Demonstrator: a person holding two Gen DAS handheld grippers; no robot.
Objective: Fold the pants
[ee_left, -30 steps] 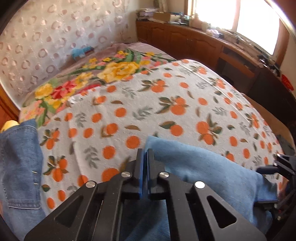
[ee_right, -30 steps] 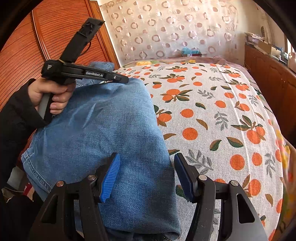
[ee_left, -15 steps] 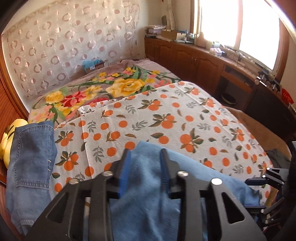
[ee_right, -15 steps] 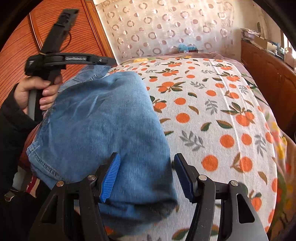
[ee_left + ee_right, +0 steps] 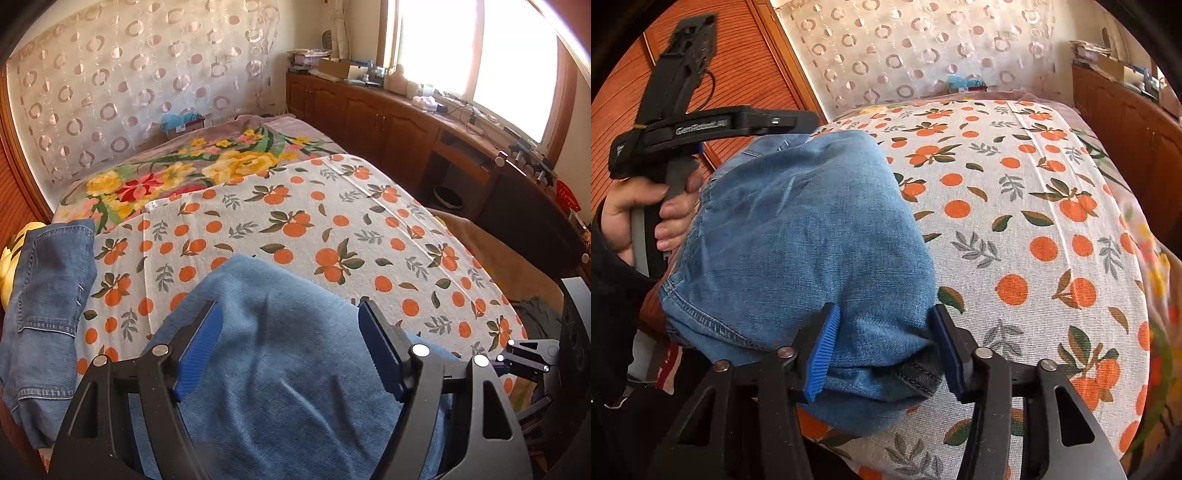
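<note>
Folded light blue jeans (image 5: 291, 354) lie on the orange-print bedspread (image 5: 332, 221) at the bed's near edge. My left gripper (image 5: 291, 339) is open, its blue pads spread wide above the jeans. In the right wrist view the same jeans (image 5: 798, 243) lie as a folded bundle near the bed's left edge. My right gripper (image 5: 882, 350) is open with its pads either side of the bundle's near end, not pinching it. The left gripper (image 5: 701, 125), held in a hand, hovers over the bundle's far end.
A second pair of darker jeans (image 5: 48, 295) lies at the left of the bed beside a yellow item (image 5: 11, 254). A floral blanket (image 5: 192, 173) covers the far end. Wooden cabinets (image 5: 406, 125) run along the right under the window. A wooden panel (image 5: 746, 88) stands left.
My left gripper, shut on the jeans' edge a second ago, has opened wide, let go and lifted. The right gripper stayed open and moved a little closer over the bundle.
</note>
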